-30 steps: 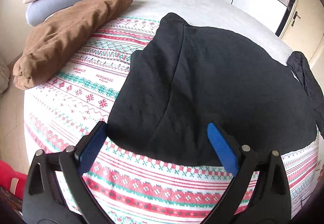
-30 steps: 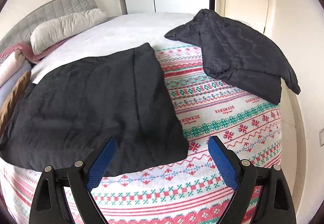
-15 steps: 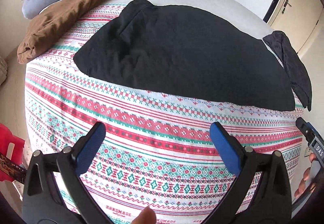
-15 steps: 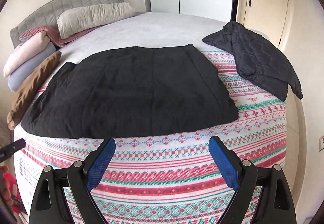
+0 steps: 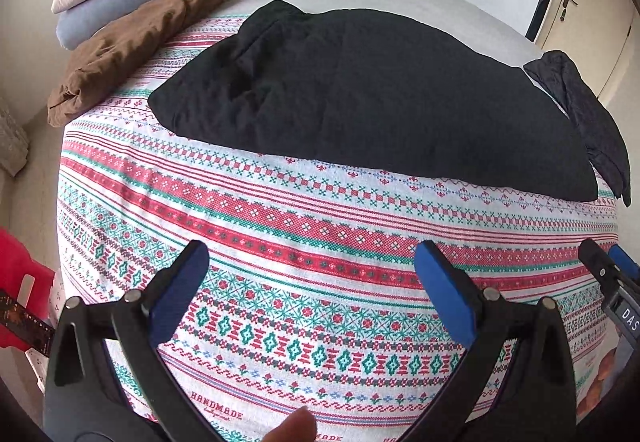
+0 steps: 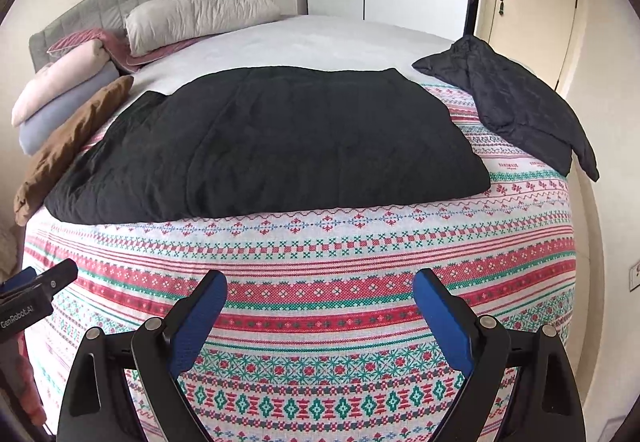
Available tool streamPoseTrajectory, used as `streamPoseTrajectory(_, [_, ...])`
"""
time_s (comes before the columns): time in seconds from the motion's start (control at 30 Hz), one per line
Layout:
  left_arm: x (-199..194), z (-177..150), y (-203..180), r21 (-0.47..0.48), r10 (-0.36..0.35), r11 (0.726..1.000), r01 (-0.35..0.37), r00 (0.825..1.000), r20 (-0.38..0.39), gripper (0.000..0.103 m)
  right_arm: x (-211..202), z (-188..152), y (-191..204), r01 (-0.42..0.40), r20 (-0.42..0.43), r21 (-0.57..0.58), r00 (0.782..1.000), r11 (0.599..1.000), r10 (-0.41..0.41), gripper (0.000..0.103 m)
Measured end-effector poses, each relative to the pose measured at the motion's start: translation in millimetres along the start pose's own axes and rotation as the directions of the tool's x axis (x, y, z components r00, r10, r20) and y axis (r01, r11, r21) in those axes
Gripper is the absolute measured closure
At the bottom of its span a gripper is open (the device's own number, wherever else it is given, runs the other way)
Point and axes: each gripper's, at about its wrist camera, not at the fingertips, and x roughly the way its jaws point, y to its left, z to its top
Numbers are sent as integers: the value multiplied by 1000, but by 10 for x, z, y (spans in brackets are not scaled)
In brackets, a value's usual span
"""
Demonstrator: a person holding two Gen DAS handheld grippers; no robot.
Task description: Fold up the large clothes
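A large black garment [image 5: 372, 98] [image 6: 276, 146] lies folded into a flat, wide shape across the middle of the bed. My left gripper [image 5: 312, 274] hangs open above the patterned cover, well short of the garment's near edge, nothing between its blue pads [image 5: 444, 294]. My right gripper [image 6: 320, 302] is also open and empty, held back over the foot of the bed. Each gripper shows at the edge of the other's view: the right one [image 5: 612, 274] and the left one [image 6: 40, 282].
The bed has a red, green and white patterned cover [image 5: 320, 242] [image 6: 340, 262]. A dark quilted garment [image 5: 584, 114] [image 6: 516, 106] lies at the right edge. Folded brown [image 5: 132, 42], lilac and pink items and pillows [image 6: 200, 18] sit left and at the headboard. Wardrobe and door [image 6: 528, 2] behind.
Both grippers have drawn back from the black garment toward the foot of the bed. The garment stays flat where it was left.
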Motion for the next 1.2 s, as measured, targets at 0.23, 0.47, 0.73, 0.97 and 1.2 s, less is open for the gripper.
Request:
streamPoseTrajectory(0.23, [-3, -142, -251, 125, 7, 992, -5, 1000, -12, 1, -4, -27, 66, 9, -6, -19, 1000, 1000, -9, 8])
streamPoseTrajectory(0.47, [44, -182, -285, 120, 11, 993, -7, 1000, -26, 1, -45, -47, 120, 16, 4, -53, 1000, 998, -16, 8])
streamPoseTrajectory(0.73, [54, -175, -247, 108, 35, 994, -34, 999, -11, 1, -82, -35, 65, 51, 38, -44, 998, 998, -49, 8])
streamPoseTrajectory(0.97, [55, -181, -252, 116, 35, 993, -33, 999, -12, 1, -72, -38, 64, 56, 38, -56, 998, 997, -54, 8])
streamPoseTrajectory(1.2, [25, -200, -288, 129, 23, 991, -22, 1000, -9, 1, -98, -29, 57, 59, 46, -59, 997, 997, -56, 8])
